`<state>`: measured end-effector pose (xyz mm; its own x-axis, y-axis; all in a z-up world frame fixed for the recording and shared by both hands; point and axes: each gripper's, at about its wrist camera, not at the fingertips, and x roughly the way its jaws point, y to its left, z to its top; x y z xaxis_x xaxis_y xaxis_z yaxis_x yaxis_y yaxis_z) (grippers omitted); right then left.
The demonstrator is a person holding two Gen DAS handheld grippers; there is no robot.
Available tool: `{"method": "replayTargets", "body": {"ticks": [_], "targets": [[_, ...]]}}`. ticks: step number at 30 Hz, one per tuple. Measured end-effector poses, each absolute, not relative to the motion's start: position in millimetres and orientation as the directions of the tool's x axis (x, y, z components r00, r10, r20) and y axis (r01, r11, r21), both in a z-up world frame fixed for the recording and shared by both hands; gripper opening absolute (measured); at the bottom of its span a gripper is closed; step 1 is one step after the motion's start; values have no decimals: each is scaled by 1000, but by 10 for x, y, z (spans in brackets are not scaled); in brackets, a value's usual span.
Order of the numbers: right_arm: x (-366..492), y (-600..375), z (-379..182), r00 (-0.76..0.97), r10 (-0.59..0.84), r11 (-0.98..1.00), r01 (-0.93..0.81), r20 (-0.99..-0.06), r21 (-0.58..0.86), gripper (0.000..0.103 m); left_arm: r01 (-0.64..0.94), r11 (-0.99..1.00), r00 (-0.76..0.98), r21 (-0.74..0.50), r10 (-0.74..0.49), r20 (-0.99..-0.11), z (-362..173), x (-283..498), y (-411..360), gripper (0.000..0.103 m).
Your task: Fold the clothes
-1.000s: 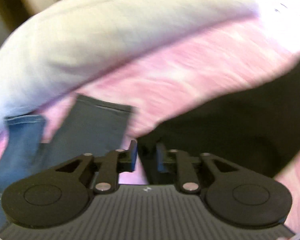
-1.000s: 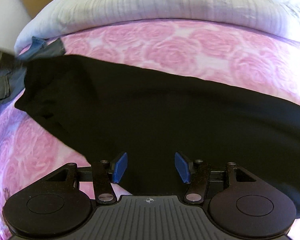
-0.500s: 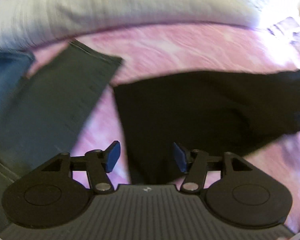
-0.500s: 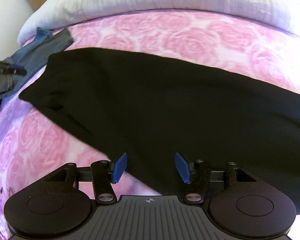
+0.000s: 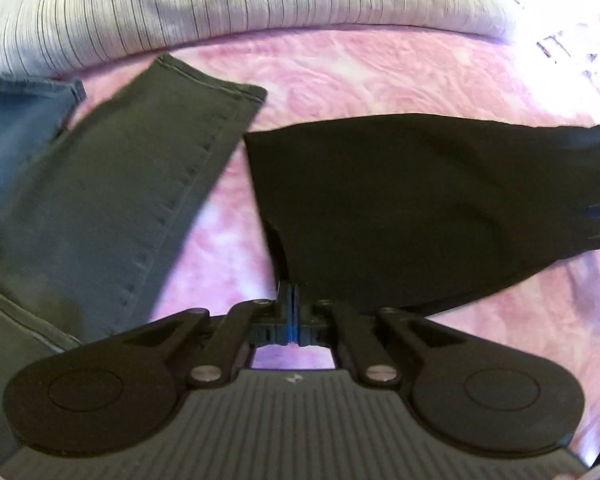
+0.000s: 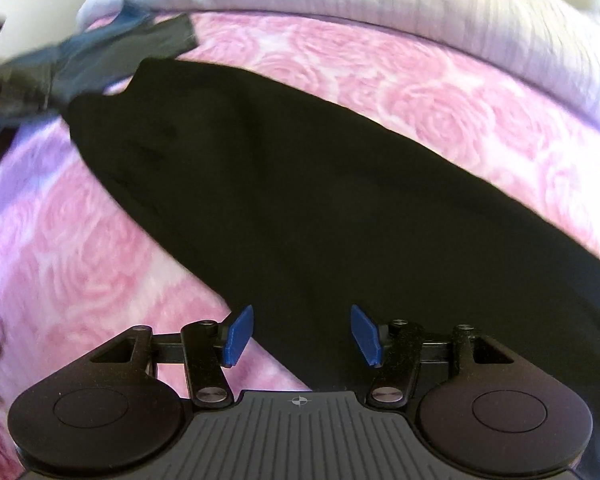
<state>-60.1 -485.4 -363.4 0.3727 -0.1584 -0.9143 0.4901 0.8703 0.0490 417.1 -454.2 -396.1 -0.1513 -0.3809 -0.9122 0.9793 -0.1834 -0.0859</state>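
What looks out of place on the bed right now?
Nothing is damaged or spilled. The black garment lies skewed with uneven edges; the left gripper is shut at its near edge. Grey trousers and jeans lie unfolded beside it.

One black garment (image 5: pixel 412 208), one grey trousers (image 5: pixel 112 200), one jeans (image 5: pixel 16 136).

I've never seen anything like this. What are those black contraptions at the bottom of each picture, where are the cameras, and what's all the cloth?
Each picture comes from a camera fixed on a hand-held pincer, looking out along its two blue-tipped fingers. A person holds one in each hand; there is no robot arm. Below is a pink rose-patterned bedspread with a striped pillow at the back. On it lie a black garment, grey trousers and blue jeans. The left gripper is pinched shut on the black garment's edge. The right gripper is open above the same garment, holding nothing.
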Motion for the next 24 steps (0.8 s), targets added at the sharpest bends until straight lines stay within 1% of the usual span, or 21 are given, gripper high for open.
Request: {"method": "replayTargets", "body": {"ticks": [4,7,9,11,13,16,18,20,24], "targets": [[-555,-4738,-3728,355,-155,896,443,-922,20,58,970,-244,-95,-7,-354,-930,-4016,4056,-4495,0],[-515,-4650,-3802,349,-127,907,419,-928,33,58,971,-236,-46,39,-342,-939,-4086,4044,-4401,8],[-495,-4592,-3838,345,-117,914,403,-931,35,58,961,-254,11,108,-354,-935,-4107,4025,-4293,26],[-475,-4551,-3848,346,-112,918,395,-932,37,58,918,-325,82,227,-405,-911,-4089,3914,-4123,28],[-456,-4530,-3861,349,-106,918,395,-931,43,59,833,-434,113,344,-474,-873,-4089,3731,-3935,28],[-415,-4511,-3894,349,-101,919,391,-932,47,59,633,-608,101,480,-549,-829,-4218,3410,-3724,32],[-365,-4498,-3919,349,-101,922,385,-932,44,59,528,-663,96,531,-574,-813,-4376,3267,-3716,36],[-304,-4486,-3934,351,-101,926,375,-931,41,59,426,-703,89,570,-595,-799,-4533,3144,-3718,38],[-160,-4460,-3951,351,-118,935,355,-929,15,59,277,-743,82,609,-614,-785,-4817,3073,-3752,40]]}}
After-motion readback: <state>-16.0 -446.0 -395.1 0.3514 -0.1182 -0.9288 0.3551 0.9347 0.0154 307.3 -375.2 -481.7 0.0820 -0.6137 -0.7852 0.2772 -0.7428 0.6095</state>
